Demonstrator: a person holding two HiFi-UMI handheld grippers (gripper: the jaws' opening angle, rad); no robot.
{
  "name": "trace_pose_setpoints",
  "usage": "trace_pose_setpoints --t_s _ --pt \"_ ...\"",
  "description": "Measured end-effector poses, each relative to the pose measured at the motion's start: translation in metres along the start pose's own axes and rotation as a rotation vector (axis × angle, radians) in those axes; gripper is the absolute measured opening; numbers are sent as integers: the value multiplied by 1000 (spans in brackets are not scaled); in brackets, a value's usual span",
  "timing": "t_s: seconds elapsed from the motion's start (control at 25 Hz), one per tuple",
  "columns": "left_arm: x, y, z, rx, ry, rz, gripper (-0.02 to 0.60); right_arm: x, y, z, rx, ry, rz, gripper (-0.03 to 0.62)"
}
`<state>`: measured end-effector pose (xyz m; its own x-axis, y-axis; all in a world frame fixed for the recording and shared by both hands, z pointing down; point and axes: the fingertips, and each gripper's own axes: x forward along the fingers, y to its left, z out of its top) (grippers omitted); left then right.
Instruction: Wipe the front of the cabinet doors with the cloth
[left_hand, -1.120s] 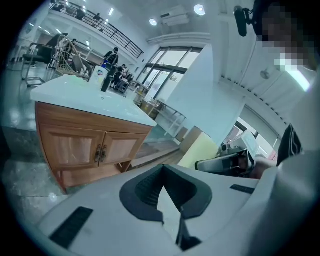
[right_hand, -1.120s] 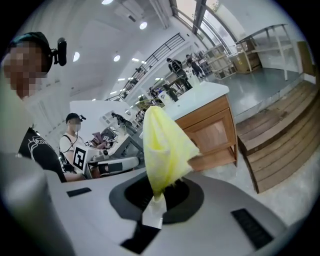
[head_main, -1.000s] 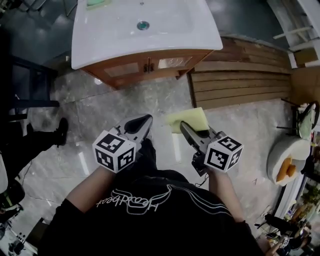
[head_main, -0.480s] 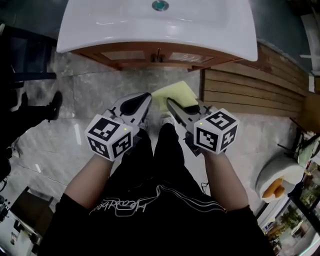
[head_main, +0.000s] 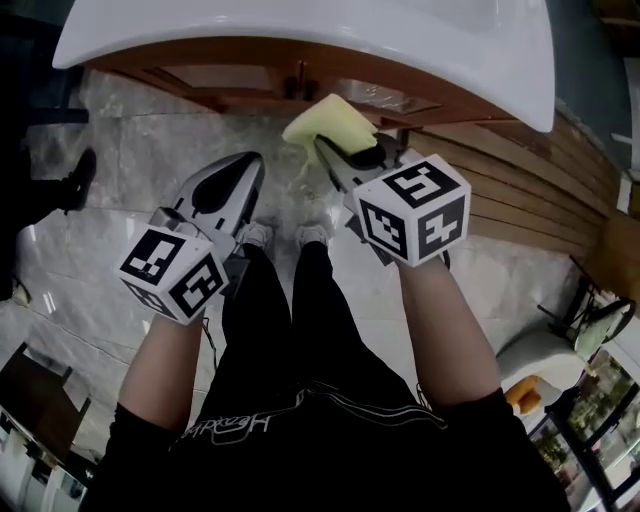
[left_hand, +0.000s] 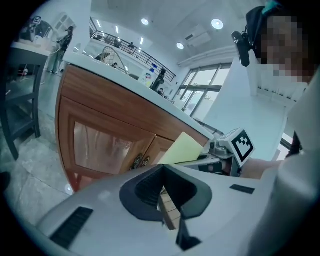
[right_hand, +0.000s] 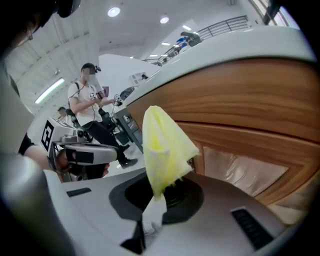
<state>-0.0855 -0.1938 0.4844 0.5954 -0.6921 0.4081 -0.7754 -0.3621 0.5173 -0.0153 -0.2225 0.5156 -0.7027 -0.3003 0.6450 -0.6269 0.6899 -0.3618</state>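
One crumpled pale-yellow cloth (head_main: 330, 122) in right gripper (head_main: 323, 146)

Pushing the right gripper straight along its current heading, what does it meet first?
Most likely the cabinet door. The right gripper points at the wooden front, and the yellow cloth clamped in its jaws sticks out ahead, so the cloth should touch first. The remaining gap is hard to judge.

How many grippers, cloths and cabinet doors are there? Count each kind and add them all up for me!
Grippers: 2 (left gripper, right gripper)
Yellow cloth: 1
Cabinet doors: 2 (left door, right door)
Total: 5
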Motion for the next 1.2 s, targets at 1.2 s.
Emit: trace_pose_setpoints --t_s 1.2 --pt "16 9 -45 -58 48 27 6 63 -51 9 -146 34 -131 40"
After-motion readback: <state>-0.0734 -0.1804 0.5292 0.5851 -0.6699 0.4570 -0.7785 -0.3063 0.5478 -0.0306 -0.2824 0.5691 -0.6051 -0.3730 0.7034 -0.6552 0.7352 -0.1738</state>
